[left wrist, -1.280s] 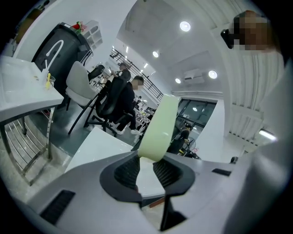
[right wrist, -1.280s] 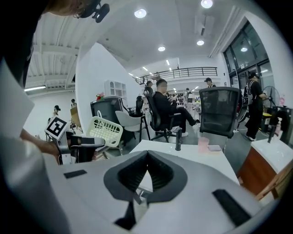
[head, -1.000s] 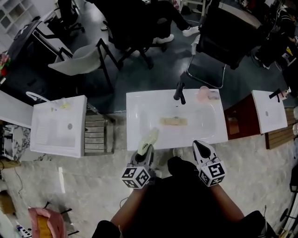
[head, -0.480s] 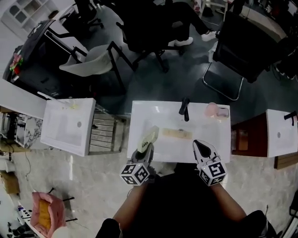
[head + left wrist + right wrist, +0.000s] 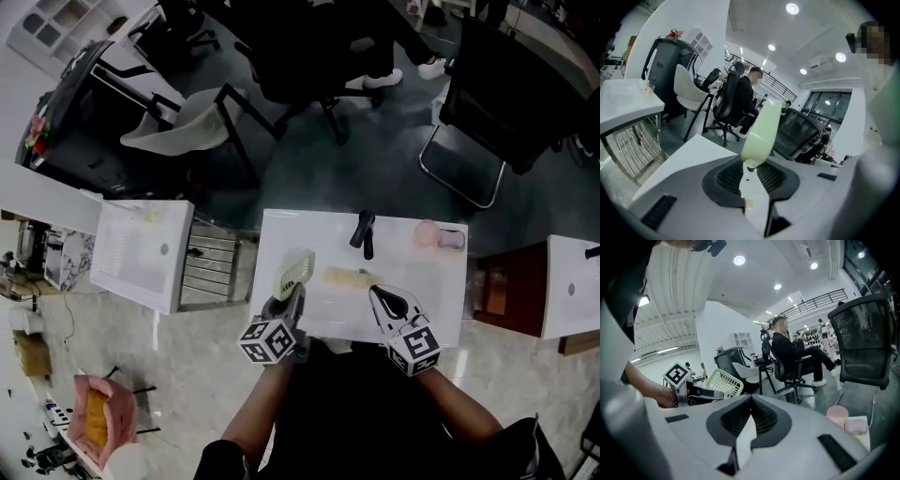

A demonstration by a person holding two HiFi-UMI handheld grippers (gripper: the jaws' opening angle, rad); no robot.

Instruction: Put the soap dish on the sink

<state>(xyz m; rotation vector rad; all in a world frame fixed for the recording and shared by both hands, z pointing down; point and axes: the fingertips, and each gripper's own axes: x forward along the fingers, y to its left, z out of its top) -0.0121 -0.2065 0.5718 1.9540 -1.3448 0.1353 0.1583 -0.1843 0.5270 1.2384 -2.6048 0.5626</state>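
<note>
Where the left gripper (image 5: 288,294) ends, I see its ribbed black pads pinched on the lower edge of one soap dish (image 5: 295,269). It is a pale green plastic tray with a slotted, grid-like floor, and it stands on edge just beyond the fingertips. In the left gripper view the soap dish (image 5: 761,131) rises smooth and rounded from between the jaws of the left gripper (image 5: 750,165).

The right gripper (image 5: 382,295) has its jaws drawn together on nothing, and the soap dish lies well to its left. The right gripper view shows the same: the right gripper (image 5: 750,404) is closed, with the lattice face of the soap dish (image 5: 724,383) off to the left.

Ahead of and below both grippers lies one glossy white rectangular sink (image 5: 281,230). I cannot tell whether the dish touches it. One black faucet (image 5: 364,232) stands ahead of the right gripper, and one pink cup (image 5: 427,232) ahead to its right. One flat beige bar (image 5: 345,277) lies between the grippers. I count three white sinks in all.
</note>
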